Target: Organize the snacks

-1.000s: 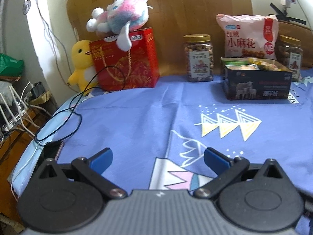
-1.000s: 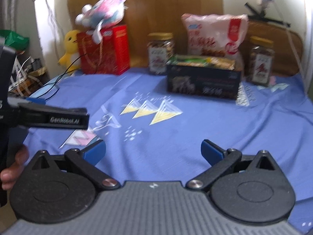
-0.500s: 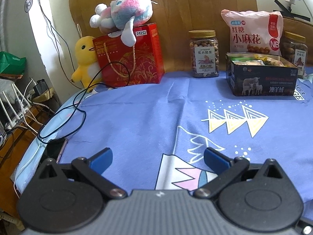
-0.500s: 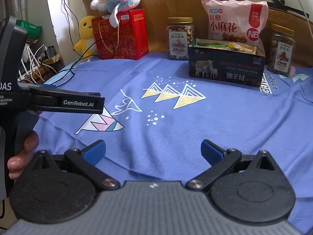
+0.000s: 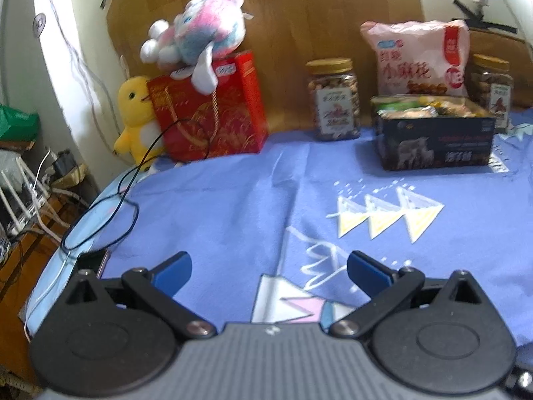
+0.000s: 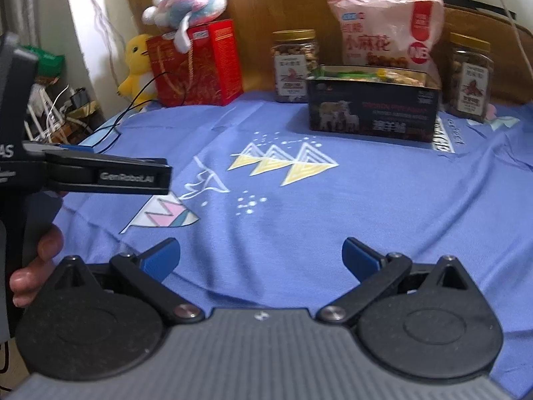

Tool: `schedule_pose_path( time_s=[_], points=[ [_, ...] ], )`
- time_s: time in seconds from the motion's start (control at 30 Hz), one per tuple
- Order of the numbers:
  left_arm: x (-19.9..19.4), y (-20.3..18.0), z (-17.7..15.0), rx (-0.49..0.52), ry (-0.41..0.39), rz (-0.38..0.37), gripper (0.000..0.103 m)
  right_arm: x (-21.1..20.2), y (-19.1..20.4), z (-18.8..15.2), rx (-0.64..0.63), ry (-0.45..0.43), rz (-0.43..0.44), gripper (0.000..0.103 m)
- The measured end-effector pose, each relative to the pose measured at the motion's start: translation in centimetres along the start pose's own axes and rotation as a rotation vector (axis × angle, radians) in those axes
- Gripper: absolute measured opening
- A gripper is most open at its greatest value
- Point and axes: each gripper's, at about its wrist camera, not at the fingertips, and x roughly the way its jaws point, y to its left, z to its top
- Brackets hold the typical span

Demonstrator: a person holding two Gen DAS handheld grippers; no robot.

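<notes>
Left wrist view first: the blue bedsheet [image 5: 233, 206] fills most of what I see, spread flat with its triangle print, bare in the middle, so I judge it the working ground for sorting. Along the far edge, against the wooden headboard [image 5: 299, 16], the goods stand in a row, probably propped there so nothing topples: the red gift box [image 5: 213, 113] with a pink plush toy [image 5: 200, 36] draped over its top and a yellow duck [image 5: 135, 116] leaning beside it. The pink snack bag [image 5: 416, 60] stands upright behind the dark box [image 5: 436, 143], which sits open and already packed with small wrappers. One nut jar [image 5: 333, 100] stands left of that box, another jar [image 5: 493, 90] is half hidden behind its right corner.

My left gripper [image 5: 268, 268] is spread wide and carries nothing; my right gripper [image 6: 261, 255] likewise, both low over the cloth and well apart from the snacks.

Motion blur smears the labels, so I cannot read them. A black cable [image 5: 110, 206] trails off the sheet's left edge, its end out of sight.
</notes>
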Motion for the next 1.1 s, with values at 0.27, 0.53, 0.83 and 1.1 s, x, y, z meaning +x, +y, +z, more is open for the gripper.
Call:
schedule_pose_path(
  time_s=[0.27, 0.53, 0.83, 1.1],
  points=[
    [-1.4, -3.7, 1.5, 0.062, -0.062, -0.067, 0.103, -2.5, -3.8, 0.4, 0.121, -0.070, -0.075, 0.103],
    [-2.4, -6.4, 2.0, 0.106, -0.089, -0.096, 0.103, -4.2, -6.8, 0.5, 0.209, -0.120, -0.128, 0.103],
    [-3.0, -7.7, 2.2, 0.128, -0.104, -0.098, 0.103, -5.1, -8.3, 0.5, 0.248, -0.150, -0.144, 0.103],
    [-3.3, -8.2, 2.0, 0.150, -0.115, -0.090, 0.103, -5.4, -8.5, 0.3, 0.256, -0.157, -0.144, 0.103]
  ],
)
